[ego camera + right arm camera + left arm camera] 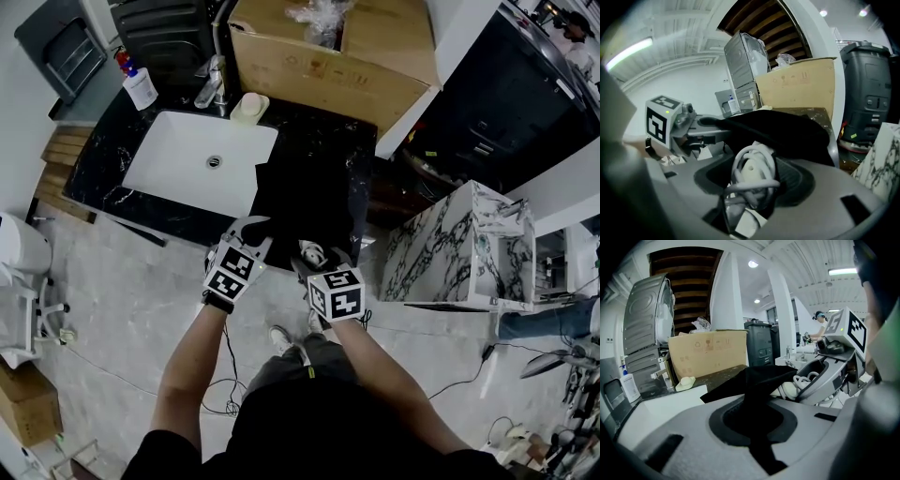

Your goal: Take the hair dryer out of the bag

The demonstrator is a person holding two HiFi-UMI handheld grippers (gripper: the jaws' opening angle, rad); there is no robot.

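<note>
A black cloth bag [305, 197] lies on the dark counter and hangs over its front edge. My left gripper [248, 232] is shut on a fold of the bag's cloth [754, 380], which runs up between its jaws [752, 427]. My right gripper [316, 255] grips the white hair dryer [752, 176], its cord wound round it, at the bag's mouth [787, 129]. In the left gripper view, the hair dryer [793, 388] shows beside the black cloth, inside the right gripper's jaws. Most of the dryer's body is hidden by cord and cloth.
A white sink [202, 159] is set in the black marble counter [103, 159], with a faucet [214, 84], a soap bottle [141, 89] and a soap dish [249, 106] behind it. A cardboard box [328, 56] stands at the back. A marble-patterned cabinet [469, 248] stands to the right.
</note>
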